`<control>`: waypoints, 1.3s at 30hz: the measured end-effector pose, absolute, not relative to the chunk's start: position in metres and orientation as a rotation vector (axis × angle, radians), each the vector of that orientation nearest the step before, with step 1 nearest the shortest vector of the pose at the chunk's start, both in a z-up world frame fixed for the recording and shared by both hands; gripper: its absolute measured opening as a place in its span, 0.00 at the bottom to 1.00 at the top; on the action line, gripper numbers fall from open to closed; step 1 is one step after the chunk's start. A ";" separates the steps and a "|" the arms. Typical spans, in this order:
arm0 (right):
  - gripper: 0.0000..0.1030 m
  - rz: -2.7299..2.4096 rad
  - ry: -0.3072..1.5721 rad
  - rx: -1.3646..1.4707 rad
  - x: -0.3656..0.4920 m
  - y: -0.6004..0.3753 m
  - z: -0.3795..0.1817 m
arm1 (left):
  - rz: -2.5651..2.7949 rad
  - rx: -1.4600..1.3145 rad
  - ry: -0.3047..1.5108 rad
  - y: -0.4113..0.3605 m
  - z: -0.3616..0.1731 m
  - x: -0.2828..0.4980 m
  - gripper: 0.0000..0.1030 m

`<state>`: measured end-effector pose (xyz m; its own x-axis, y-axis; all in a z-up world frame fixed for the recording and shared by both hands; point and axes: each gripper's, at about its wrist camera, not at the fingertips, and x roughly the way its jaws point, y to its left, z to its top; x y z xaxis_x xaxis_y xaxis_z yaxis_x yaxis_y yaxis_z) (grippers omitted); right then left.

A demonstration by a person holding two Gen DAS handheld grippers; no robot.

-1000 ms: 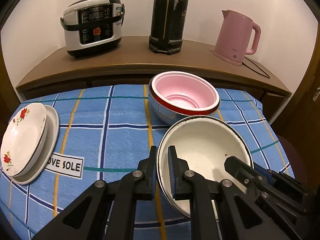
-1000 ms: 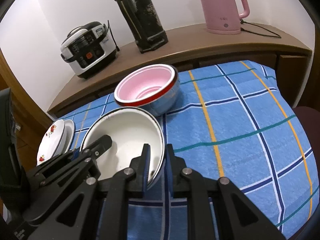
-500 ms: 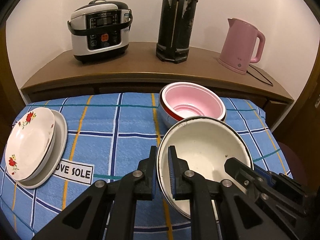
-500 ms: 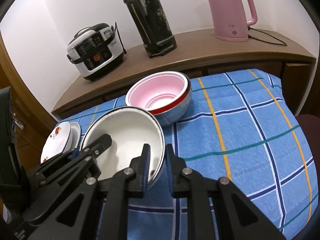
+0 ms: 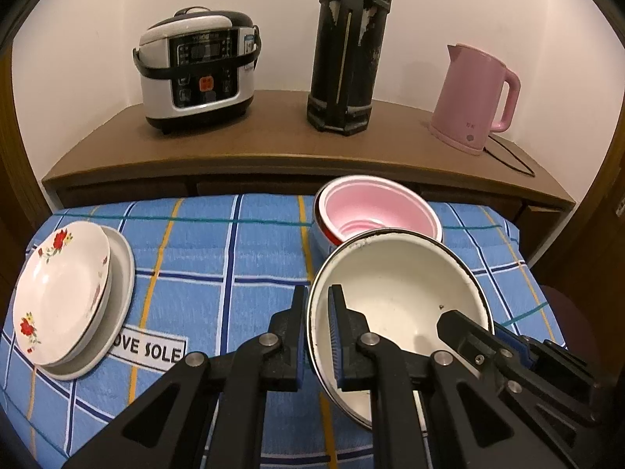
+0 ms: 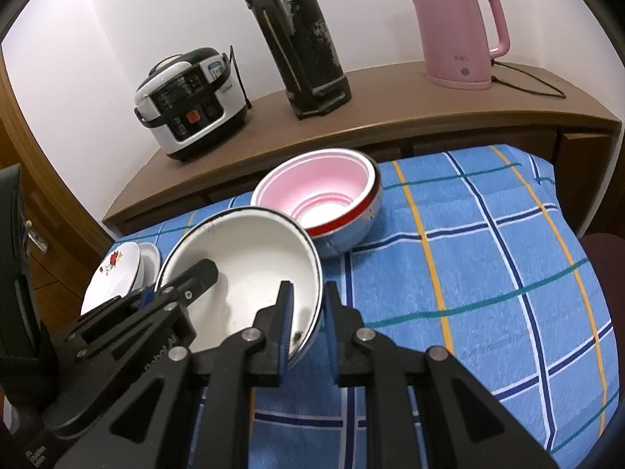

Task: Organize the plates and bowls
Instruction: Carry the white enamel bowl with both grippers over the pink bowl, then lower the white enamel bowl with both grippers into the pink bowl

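Left wrist view
Left tongs (image 5: 317,330): clamping the near-left rim of the white enamel bowl (image 5: 406,293), one finger inside, one outside.
White enamel bowl: hanging tilted just in front of the pink bowl (image 5: 377,215), rim overlapping it.
Right tongs (image 5: 504,346): gripping the same bowl's right rim.
Stacked plates (image 5: 66,297): lying well left of the white enamel bowl, on the blue checked cloth (image 5: 218,250).

Right wrist view
Right tongs (image 6: 307,328): pinching the white enamel bowl (image 6: 242,262) at its right rim.
Left tongs (image 6: 156,297): holding the bowl's left rim.
Pink bowl (image 6: 324,195): sitting just behind the white enamel bowl.
Bench (image 6: 390,117): standing behind the pink bowl, carrying cooker (image 6: 187,105), flask (image 6: 300,35), kettle (image 6: 457,27).
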<state>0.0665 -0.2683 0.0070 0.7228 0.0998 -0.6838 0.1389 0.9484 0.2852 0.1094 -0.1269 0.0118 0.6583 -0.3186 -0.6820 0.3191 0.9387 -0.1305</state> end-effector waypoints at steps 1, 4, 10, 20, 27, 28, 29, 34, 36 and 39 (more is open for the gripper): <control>0.15 -0.022 0.763 0.330 0.067 -0.269 0.009 | -0.361 0.001 0.767 -0.128 0.014 0.111 0.12; 0.15 -0.025 0.749 0.325 0.071 -0.272 0.015 | -0.366 0.002 0.754 -0.132 0.021 0.115 0.12; 0.14 -0.034 0.719 0.326 0.077 -0.280 0.026 | -0.376 -0.002 0.730 -0.141 0.033 0.125 0.12; 0.14 -0.047 0.686 0.328 0.091 -0.294 0.037 | -0.387 -0.001 0.704 -0.156 0.045 0.140 0.12; 0.14 -0.064 0.677 0.325 0.103 -0.304 0.041 | -0.398 -0.010 0.704 -0.166 0.047 0.153 0.12; 0.14 -0.064 0.676 0.324 0.104 -0.306 0.041 | -0.398 -0.013 0.703 -0.167 0.047 0.156 0.12; 0.13 -0.067 0.675 0.321 0.106 -0.307 0.041 | -0.399 -0.018 0.705 -0.169 0.046 0.158 0.12; 0.13 -0.076 0.676 0.319 0.116 -0.313 0.041 | -0.400 -0.032 0.713 -0.174 0.044 0.169 0.12; 0.13 -0.078 0.678 0.322 0.121 -0.316 0.040 | -0.400 -0.035 0.719 -0.177 0.043 0.174 0.12; 0.13 -0.083 0.683 0.326 0.129 -0.320 0.038 | -0.400 -0.040 0.732 -0.180 0.039 0.182 0.11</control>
<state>0.1291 -0.3197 0.0380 0.7745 0.0307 -0.6318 0.1813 0.9462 0.2681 0.1820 -0.1801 0.0394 0.6720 -0.3686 -0.6424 0.3408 0.9240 -0.1736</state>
